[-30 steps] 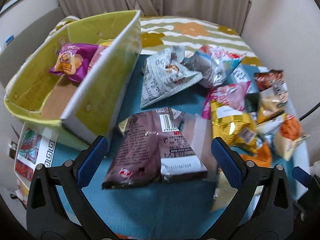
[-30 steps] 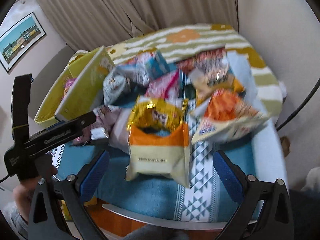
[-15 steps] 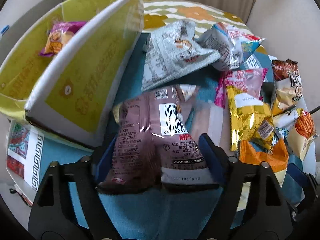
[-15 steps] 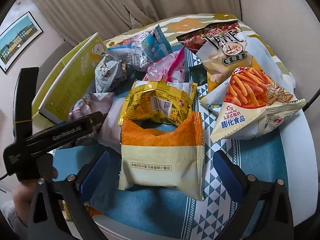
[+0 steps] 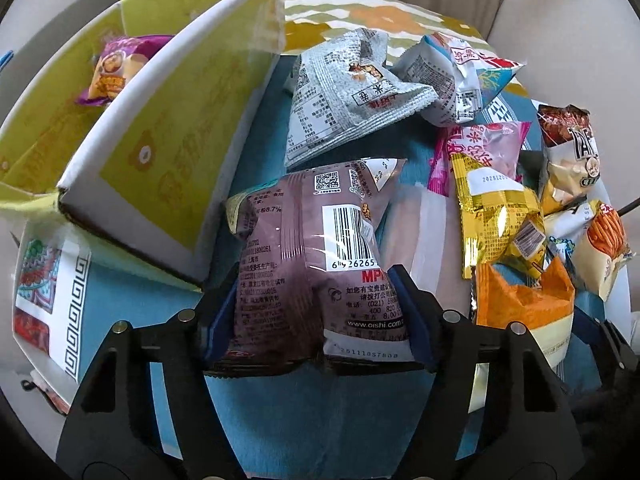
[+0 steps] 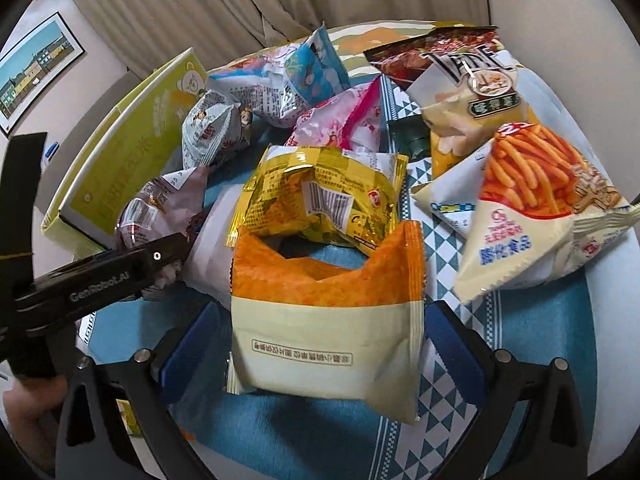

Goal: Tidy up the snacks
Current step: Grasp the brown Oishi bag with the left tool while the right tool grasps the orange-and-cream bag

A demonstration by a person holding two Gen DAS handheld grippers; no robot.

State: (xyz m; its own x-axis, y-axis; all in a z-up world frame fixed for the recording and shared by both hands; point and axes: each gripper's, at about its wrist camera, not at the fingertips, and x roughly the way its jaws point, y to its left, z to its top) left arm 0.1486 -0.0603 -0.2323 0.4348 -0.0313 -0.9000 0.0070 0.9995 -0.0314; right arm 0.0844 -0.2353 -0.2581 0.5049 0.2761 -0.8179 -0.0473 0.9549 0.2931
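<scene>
My left gripper (image 5: 316, 316) is shut on a brown-purple snack bag (image 5: 316, 248) with a barcode, pinching its near end on the blue cloth. The yellow-green box (image 5: 160, 136) stands just to its left and holds a purple snack bag (image 5: 114, 68). My right gripper (image 6: 320, 344) is open, its jaws on either side of an orange and cream bag (image 6: 326, 320) without touching it. The left gripper (image 6: 108, 276) and its bag (image 6: 160, 208) show at the left of the right wrist view.
Several loose bags lie behind: a yellow bag (image 6: 320, 200), a fries bag (image 6: 532, 208), a brown and white chip bag (image 6: 468, 92), a pink bag (image 6: 344, 124), a grey bag (image 5: 340, 96) and a blue-white bag (image 5: 460, 76). A patterned leaflet (image 5: 48, 280) lies under the box.
My left gripper has moved forward around the brown-purple bag and closed on it. My right gripper has come down closer to the orange and cream bag, still open.
</scene>
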